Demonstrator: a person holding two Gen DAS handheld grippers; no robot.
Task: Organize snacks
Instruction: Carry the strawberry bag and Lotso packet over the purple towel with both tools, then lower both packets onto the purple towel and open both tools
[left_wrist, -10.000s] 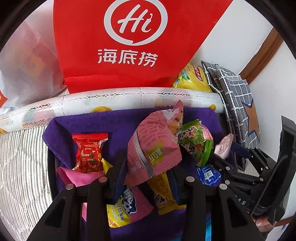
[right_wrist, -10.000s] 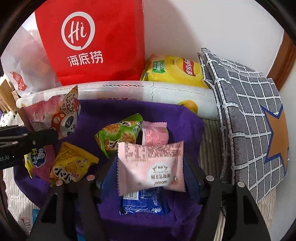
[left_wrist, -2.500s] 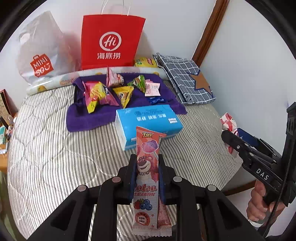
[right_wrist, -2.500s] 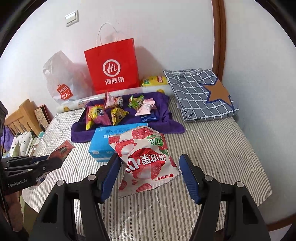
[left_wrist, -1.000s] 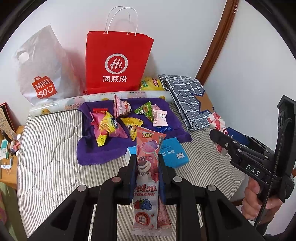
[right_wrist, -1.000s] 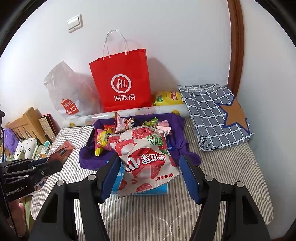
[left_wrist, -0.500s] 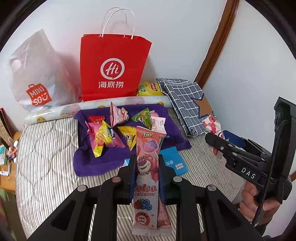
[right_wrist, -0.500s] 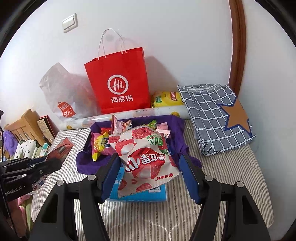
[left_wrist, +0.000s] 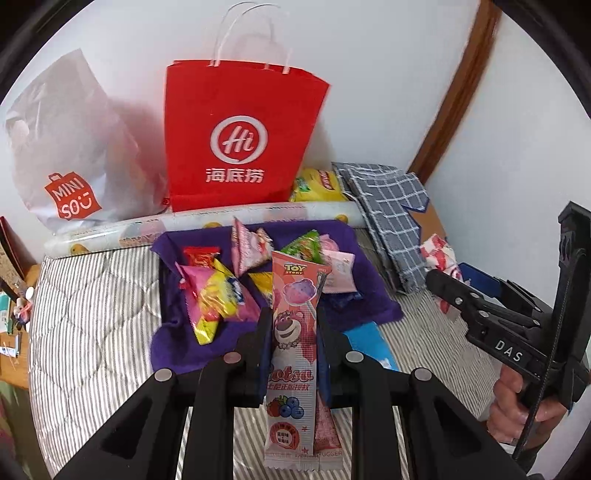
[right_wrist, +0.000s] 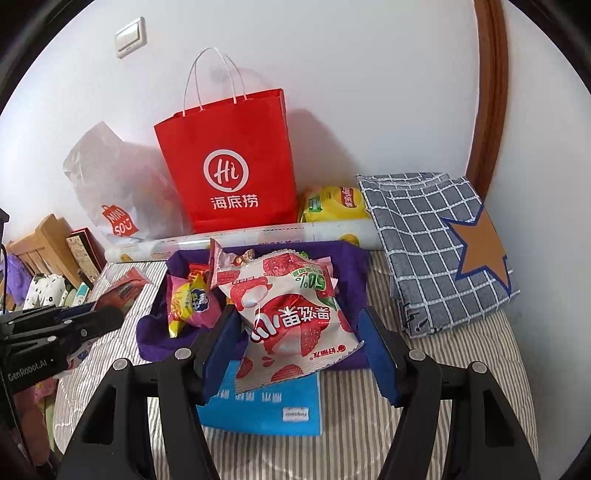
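Note:
My left gripper (left_wrist: 291, 321) is shut on a tall pink Toy Story lollipop packet (left_wrist: 293, 332) that stands upright between its pads. My right gripper (right_wrist: 299, 328) is shut on a puffy red-and-white strawberry snack bag (right_wrist: 291, 314). Both hang above the near edge of a purple towel (left_wrist: 177, 332) on the striped bed, where several small snack packets lie, among them a pink-and-yellow packet (left_wrist: 214, 295). In the left wrist view the right gripper (left_wrist: 443, 286) shows at the right, a hand on its handle. The right wrist view catches the left gripper (right_wrist: 107, 314) at the left.
A blue tissue pack (right_wrist: 266, 402) lies just in front of the towel. Behind the towel lie a rolled printed mat (left_wrist: 207, 225), a red paper bag (left_wrist: 236, 136), a white Miniso bag (left_wrist: 70, 155) and a yellow chips bag (right_wrist: 332, 203). A checked grey cushion (right_wrist: 436, 236) is at the right.
Both grippers have moved forward toward the purple towel with their packets still held; the towel, bags and tissue pack now look larger and closer.

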